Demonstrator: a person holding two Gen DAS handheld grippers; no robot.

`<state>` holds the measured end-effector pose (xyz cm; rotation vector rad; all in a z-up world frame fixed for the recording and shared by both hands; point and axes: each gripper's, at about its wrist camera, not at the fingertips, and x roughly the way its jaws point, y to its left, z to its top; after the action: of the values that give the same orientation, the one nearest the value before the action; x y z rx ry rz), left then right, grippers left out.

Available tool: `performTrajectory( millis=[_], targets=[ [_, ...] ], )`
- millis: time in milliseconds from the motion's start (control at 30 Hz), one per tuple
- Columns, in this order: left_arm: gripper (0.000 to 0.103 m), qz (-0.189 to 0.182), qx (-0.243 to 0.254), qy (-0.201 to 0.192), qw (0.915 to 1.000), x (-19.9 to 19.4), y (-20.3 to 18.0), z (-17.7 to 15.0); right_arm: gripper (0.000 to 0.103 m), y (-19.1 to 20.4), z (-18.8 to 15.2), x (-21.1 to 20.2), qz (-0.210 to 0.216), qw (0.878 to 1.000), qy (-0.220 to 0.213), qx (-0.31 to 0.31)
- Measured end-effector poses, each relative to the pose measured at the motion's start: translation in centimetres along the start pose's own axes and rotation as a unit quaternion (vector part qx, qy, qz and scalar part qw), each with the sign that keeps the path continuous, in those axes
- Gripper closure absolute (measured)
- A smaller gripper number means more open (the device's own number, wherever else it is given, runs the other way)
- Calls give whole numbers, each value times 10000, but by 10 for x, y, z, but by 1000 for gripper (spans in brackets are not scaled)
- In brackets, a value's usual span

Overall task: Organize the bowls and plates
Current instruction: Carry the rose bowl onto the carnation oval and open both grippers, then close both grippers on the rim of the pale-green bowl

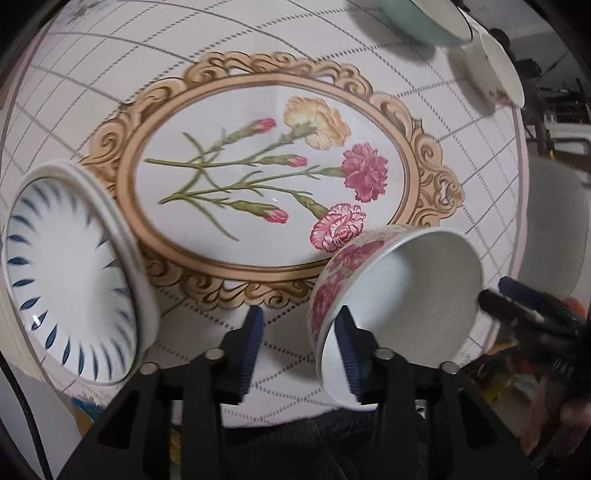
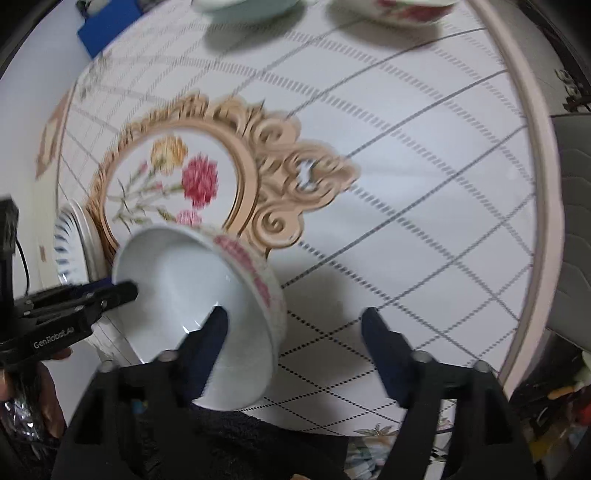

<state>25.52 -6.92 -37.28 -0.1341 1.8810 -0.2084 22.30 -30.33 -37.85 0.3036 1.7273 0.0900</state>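
A white bowl with pink flowers on its outside (image 1: 399,291) (image 2: 207,306) sits on the round table near its front edge. My left gripper (image 1: 301,354) is open with its right finger inside the bowl's rim and its left finger outside. My right gripper (image 2: 295,354) is open and astride the bowl's other side, left finger inside, right finger outside. It also shows in the left wrist view (image 1: 524,314). A white dish with blue dashes (image 1: 70,273) (image 2: 74,243) stands to the left.
A pale green bowl (image 1: 417,18) (image 2: 243,7) and a white flowered bowl (image 1: 495,70) (image 2: 406,11) sit at the far side. The tablecloth has a printed flower medallion (image 1: 266,173). A grey chair (image 1: 554,221) stands past the table's right edge.
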Motion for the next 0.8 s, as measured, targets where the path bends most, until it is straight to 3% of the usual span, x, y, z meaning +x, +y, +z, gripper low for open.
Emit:
performTrajectory(
  millis=[67, 167, 267, 400, 500, 667, 800],
  targets=[
    [63, 61, -39, -135, 9999, -18, 0, 8, 22, -9, 7, -19, 145, 9994, -232, 211],
    [62, 213, 92, -448, 9987, -47, -12, 26, 7, -20, 29, -52, 249, 9964, -737, 350],
    [58, 90, 216, -807, 9965, -70, -25, 50, 6, -13, 62, -65, 433, 9918, -1104, 471],
    [56, 93, 351, -1130, 9929, -85, -39, 107, 6, -18, 111, -69, 945, 9851, -1133, 885],
    [56, 35, 353, -1089, 9934, -86, -50, 149, 6, -17, 147, -60, 1400, 9763, -1001, 1315],
    [56, -115, 432, -899, 9949, -78, -68, 225, 7, -11, 193, -37, 1405, 9738, -797, 1598],
    [56, -187, 517, -597, 9967, -64, -83, 268, 26, -12, 217, -10, 1462, 9682, -679, 1912]
  ],
)
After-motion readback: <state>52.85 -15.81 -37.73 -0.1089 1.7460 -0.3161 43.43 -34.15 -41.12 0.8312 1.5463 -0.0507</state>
